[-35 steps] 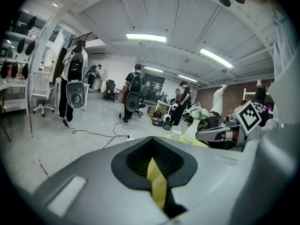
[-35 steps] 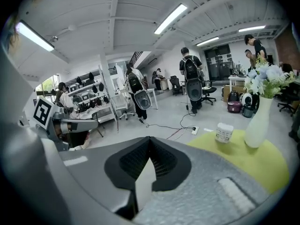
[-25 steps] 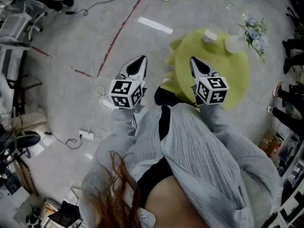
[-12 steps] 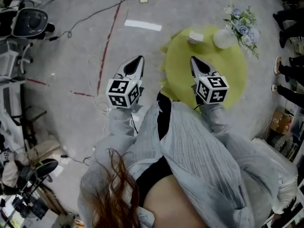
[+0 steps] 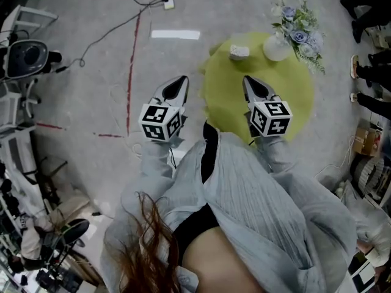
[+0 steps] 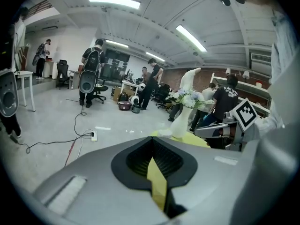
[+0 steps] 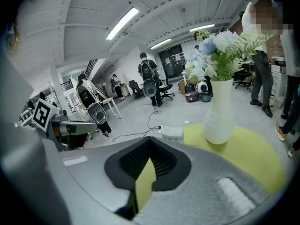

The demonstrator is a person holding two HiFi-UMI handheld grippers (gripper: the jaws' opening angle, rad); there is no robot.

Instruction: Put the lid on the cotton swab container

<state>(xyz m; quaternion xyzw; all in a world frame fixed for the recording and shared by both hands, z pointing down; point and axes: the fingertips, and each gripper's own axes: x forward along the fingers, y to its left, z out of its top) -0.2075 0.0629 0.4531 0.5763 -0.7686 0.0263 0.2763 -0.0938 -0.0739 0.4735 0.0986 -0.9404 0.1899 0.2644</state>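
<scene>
Though apart, container [image 5: 239, 52] near vase [image 5: 276, 48]

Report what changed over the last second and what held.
Only the view turned. The yellow-green table, the white vase and the small white container slid left in the head view, and the red floor line swung from slanted to near upright. Nothing was grasped or released. The left hand-held gripper and right hand-held gripper kept their pose, jaws together and empty.
</scene>
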